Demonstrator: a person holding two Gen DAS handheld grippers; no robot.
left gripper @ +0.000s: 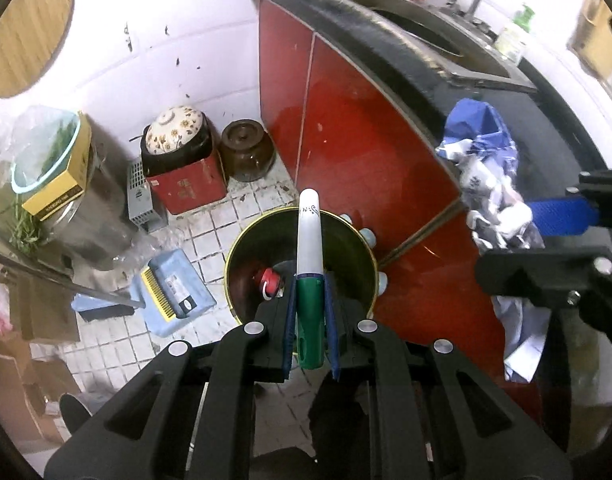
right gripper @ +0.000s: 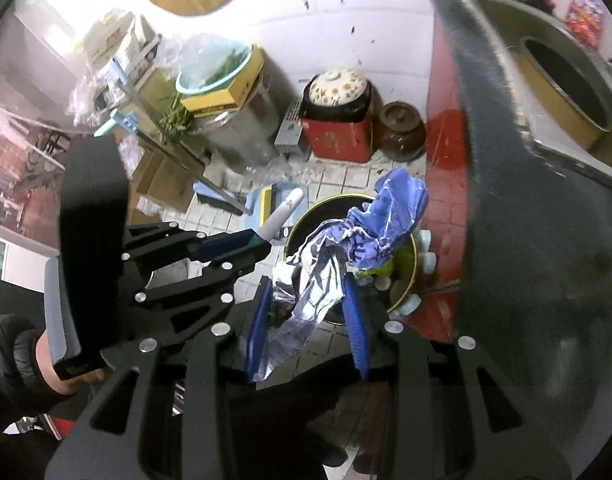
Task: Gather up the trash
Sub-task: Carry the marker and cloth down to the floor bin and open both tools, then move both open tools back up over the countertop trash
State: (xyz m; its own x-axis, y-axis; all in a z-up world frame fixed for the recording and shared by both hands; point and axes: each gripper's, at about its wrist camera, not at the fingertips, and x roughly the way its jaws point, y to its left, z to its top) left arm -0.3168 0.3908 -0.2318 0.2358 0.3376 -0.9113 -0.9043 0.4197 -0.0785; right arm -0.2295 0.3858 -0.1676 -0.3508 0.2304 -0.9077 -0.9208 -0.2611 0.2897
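Observation:
My left gripper (left gripper: 311, 312) is shut on a white and green marker pen (left gripper: 309, 248), held upright over a round dark bin (left gripper: 302, 264) on the tiled floor. A red bottle cap (left gripper: 271, 280) lies inside the bin. My right gripper (right gripper: 311, 300) is shut on a crumpled blue and white plastic wrapper (right gripper: 346, 248), held above the same bin (right gripper: 410, 268). The left gripper (right gripper: 262, 242) with the pen (right gripper: 284, 214) shows in the right wrist view, left of the bin. The wrapper (left gripper: 490, 184) and right gripper (left gripper: 562, 216) show at the right of the left wrist view.
A red cabinet (left gripper: 346, 128) under a black counter (left gripper: 406, 48) stands right of the bin. A blue dustpan (left gripper: 174, 292), a red box with a floral-lidded pot (left gripper: 182, 168), a brown jar (left gripper: 246, 152) and a metal drum (left gripper: 86, 208) crowd the floor to the left.

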